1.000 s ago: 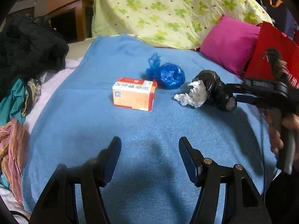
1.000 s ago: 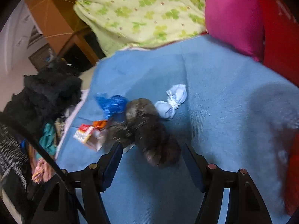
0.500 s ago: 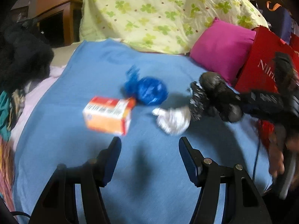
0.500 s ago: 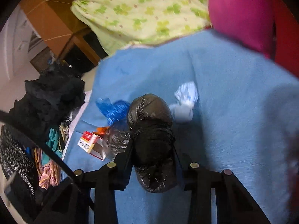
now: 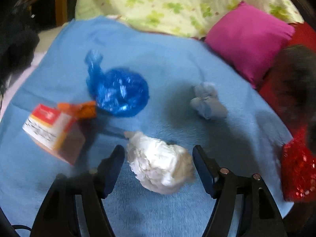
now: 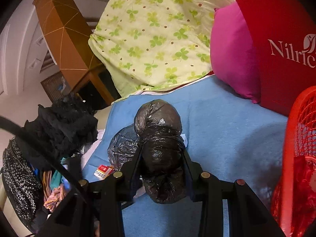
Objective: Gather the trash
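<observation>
**While gripped, black bag half hides the bed**

Seen from the left wrist: left gripper [image 5: 159, 163] with jaws apart and just widened further, straddling a crumpled white wad [image 5: 161, 163] on the blue blanket [image 5: 177, 59], pads not pressing it. Beyond it, blurred: blue bag [image 5: 118, 93], orange carton [image 5: 54, 131], pale blue wad [image 5: 208, 103]. Dark smear at right edge, unreadable.

Seen from the right wrist: right gripper [image 6: 162, 158] clamped on a knotted black bag [image 6: 161, 148], lifted clear of blanket. Behind the bag, mostly hidden: carton corner, scrap of pale wad. Red mesh basket [image 6: 298, 138] cut off at right; red paper bag [image 6: 276, 39] lettering cropped.
</observation>
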A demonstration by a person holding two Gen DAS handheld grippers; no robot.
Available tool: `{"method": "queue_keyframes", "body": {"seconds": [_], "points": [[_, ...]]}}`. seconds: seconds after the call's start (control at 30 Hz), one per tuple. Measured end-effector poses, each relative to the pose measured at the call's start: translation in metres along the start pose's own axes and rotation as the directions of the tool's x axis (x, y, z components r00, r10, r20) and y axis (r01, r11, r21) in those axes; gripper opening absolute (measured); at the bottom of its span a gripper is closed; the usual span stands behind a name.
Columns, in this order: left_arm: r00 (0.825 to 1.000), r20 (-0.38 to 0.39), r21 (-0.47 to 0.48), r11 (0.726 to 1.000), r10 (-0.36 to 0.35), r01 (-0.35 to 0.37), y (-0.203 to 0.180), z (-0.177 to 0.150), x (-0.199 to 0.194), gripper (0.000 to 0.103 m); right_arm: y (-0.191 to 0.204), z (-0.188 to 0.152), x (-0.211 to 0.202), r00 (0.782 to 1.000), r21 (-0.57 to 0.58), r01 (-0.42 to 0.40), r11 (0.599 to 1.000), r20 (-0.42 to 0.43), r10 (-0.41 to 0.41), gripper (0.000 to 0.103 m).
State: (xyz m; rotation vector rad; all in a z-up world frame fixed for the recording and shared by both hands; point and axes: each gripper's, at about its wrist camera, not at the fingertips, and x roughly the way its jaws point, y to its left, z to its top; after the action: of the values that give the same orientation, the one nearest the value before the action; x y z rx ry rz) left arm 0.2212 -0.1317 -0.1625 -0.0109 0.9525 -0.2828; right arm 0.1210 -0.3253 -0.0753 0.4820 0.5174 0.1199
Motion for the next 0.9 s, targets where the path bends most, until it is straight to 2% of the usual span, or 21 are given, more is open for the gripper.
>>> {"method": "queue_keyframes", "body": {"seconds": [0.03, 0.07, 0.1, 0.23, 0.33, 0.6, 0.73, 0.9], "points": [[1.0, -0.005, -0.016, 1.0, -0.008, 0.007, 0.002, -0.002, 0.004, 0.068, 0.0, 0.001, -0.003, 1.0, -0.007, 0.005, 1.0, 0.008, -0.005, 0.04], [1.0, -0.003, -0.025, 1.0, -0.019, 0.019, 0.003, -0.003, 0.006, 0.05, -0.001, 0.001, -0.006, 1.0, -0.011, 0.005, 1.0, 0.011, -0.005, 0.04], [0.999, -0.003, -0.033, 0.999, -0.032, 0.032, 0.003, -0.006, 0.007, 0.043, -0.002, 0.002, -0.009, 1.0, -0.015, 0.007, 1.0, 0.018, -0.007, 0.04], [1.0, 0.025, 0.014, 1.0, 0.011, -0.012, -0.009, -0.009, -0.003, 0.033, -0.003, 0.004, -0.018, 0.999, -0.032, 0.019, 0.999, 0.046, -0.018, 0.04], [0.998, 0.049, 0.054, 0.998, 0.033, -0.036, -0.022, -0.012, -0.022, 0.032, -0.006, 0.004, -0.03, 0.997, -0.029, 0.016, 0.999, 0.078, -0.014, 0.04], [0.985, 0.171, 0.111, 0.993, 0.012, -0.031, -0.045, -0.019, -0.096, 0.032, -0.015, 0.011, -0.057, 0.988, -0.016, 0.022, 1.0, 0.154, -0.019, 0.04], [0.973, 0.229, 0.127, 0.991, 0.017, -0.048, -0.061, -0.015, -0.123, 0.032, -0.02, 0.012, -0.074, 0.981, -0.022, 0.03, 0.999, 0.193, -0.026, 0.04], [0.947, 0.32, 0.158, 0.983, 0.041, -0.096, -0.076, -0.022, -0.168, 0.032, -0.025, 0.013, -0.095, 0.971, -0.028, 0.048, 0.998, 0.236, -0.04, 0.04]]}}
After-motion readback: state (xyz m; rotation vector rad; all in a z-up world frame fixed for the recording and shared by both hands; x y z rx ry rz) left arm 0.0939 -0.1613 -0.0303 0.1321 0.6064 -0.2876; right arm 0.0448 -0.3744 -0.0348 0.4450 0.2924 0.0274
